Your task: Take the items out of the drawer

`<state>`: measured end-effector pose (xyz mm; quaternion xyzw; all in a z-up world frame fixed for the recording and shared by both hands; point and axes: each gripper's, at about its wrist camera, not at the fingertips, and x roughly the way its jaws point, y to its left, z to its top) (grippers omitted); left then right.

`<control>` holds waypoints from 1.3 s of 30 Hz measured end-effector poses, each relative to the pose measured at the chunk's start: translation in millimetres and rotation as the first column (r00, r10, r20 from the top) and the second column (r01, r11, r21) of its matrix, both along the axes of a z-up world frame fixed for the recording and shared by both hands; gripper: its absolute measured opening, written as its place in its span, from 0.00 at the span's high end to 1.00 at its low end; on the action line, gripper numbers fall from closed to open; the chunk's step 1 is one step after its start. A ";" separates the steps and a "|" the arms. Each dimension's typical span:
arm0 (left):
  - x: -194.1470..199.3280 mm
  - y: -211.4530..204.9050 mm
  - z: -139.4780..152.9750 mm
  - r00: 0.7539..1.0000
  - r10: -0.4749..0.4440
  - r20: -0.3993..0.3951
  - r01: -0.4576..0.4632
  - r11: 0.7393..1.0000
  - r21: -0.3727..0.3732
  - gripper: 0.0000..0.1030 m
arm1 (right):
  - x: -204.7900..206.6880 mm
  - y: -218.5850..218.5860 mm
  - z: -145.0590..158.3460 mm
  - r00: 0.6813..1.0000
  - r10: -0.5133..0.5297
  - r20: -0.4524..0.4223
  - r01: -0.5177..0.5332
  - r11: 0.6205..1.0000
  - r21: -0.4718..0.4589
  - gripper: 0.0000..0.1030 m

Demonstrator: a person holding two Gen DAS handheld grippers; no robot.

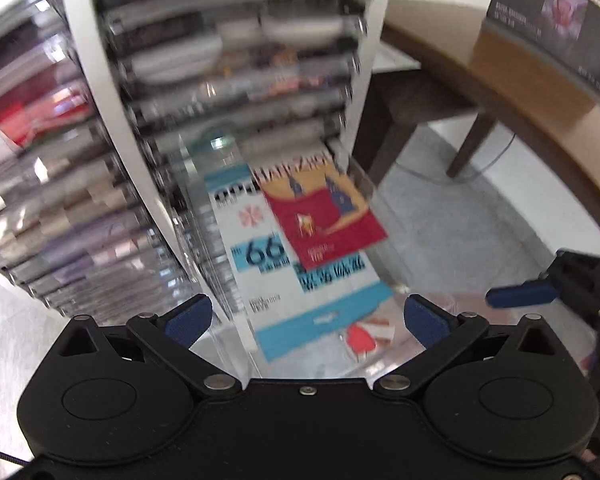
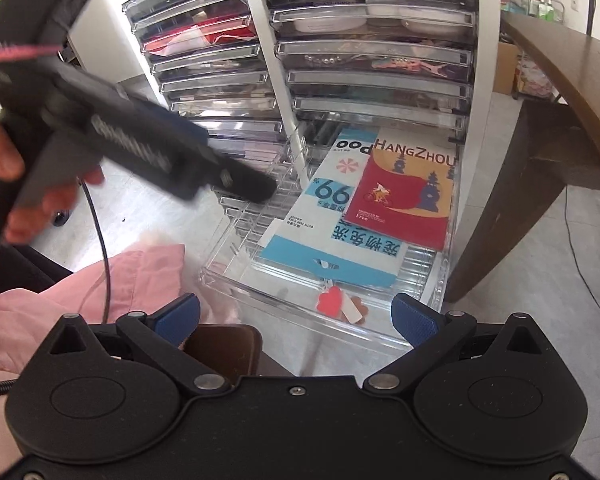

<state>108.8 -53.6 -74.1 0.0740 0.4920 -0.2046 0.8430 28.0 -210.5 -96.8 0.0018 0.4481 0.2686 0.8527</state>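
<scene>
A clear plastic drawer [image 2: 324, 320] stands pulled out from the lower right column of a drawer cabinet [image 2: 364, 52]. Inside lie a white and blue packet [image 2: 320, 216], a red and yellow "Hangzhou" booklet [image 2: 404, 192] on top of it, and small red and white tags [image 2: 338, 304] near the front wall. My right gripper [image 2: 296, 316] is open just in front of the drawer's front edge. My left gripper [image 1: 306, 320] is open above the drawer's front, over the packet [image 1: 284, 280] and booklet [image 1: 324, 220]. The left tool's body [image 2: 132, 140] crosses the right wrist view, held by a hand [image 2: 4, 160].
A brown wooden table [image 2: 560, 92] stands right of the cabinet, its leg [image 2: 500, 216] close to the drawer. Pink cloth [image 2: 112, 284] and a dark brown object [image 2: 224, 348] lie lower left. A cable [image 2: 100, 232] hangs from the left tool. Grey floor [image 2: 540, 280] surrounds.
</scene>
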 end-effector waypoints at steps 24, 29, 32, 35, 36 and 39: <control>38.8 -46.8 -117.4 0.904 0.135 -0.405 -0.131 0.991 0.038 0.57 | 1.3 4.6 -5.1 0.999 0.009 -0.033 -0.010 1.000 -0.009 0.00; 31.9 -54.9 -115.5 0.924 0.134 -0.358 -0.111 0.990 0.084 0.66 | 2.0 4.6 -5.3 0.999 0.009 -0.032 -0.010 1.000 -0.008 0.00; 25.0 -65.5 -114.5 0.942 0.121 -0.313 -0.082 0.988 0.134 0.77 | 2.4 4.7 -5.4 0.999 0.009 -0.032 -0.010 1.000 -0.008 0.00; 25.7 -66.3 -113.0 0.937 0.133 -0.322 -0.097 0.987 0.126 0.78 | 2.9 4.7 -5.5 0.999 0.009 -0.032 -0.010 1.000 -0.007 0.00; 26.4 -65.0 -113.5 0.934 0.137 -0.331 -0.104 0.988 0.116 0.78 | 3.0 4.7 -5.5 0.999 0.009 -0.032 -0.010 1.000 -0.007 0.00; 28.3 -61.9 -112.7 0.926 0.158 -0.342 -0.129 0.986 0.104 0.78 | 3.5 4.8 -5.6 0.999 0.010 -0.032 -0.010 1.000 -0.007 0.00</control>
